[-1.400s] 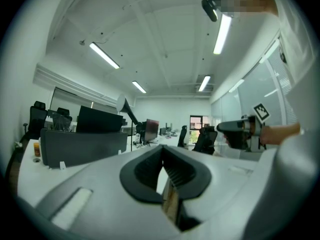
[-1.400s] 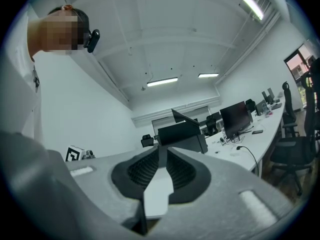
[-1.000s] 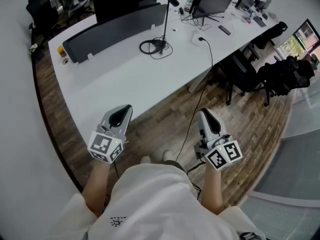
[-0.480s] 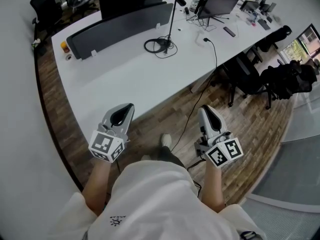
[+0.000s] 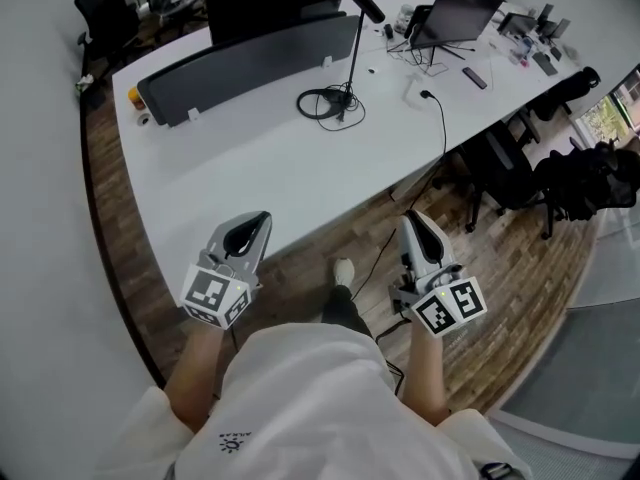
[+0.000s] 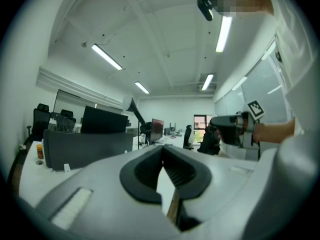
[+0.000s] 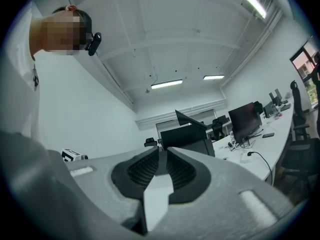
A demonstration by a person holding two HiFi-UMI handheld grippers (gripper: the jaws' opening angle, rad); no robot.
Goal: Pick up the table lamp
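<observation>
Lamp [image 5: 352, 63]: black, thin stem, stood upright at the far middle of the white table [image 5: 250, 158], its base touching a coiled black cable [image 5: 318, 103]; a dark divider [image 5: 250, 58] ran just to its left and a laptop [image 5: 455, 13] sat to its right. Left gripper [image 5: 262, 218]: held level over the table's near edge, jaws closed together, nothing between them, well apart from the lamp. Right gripper [image 5: 410, 218]: held level over the wood floor [image 5: 520, 268] beside the table, jaws likewise closed and empty. The left gripper view showed the lamp's head and arm far off, beyond the closed jaws.
</observation>
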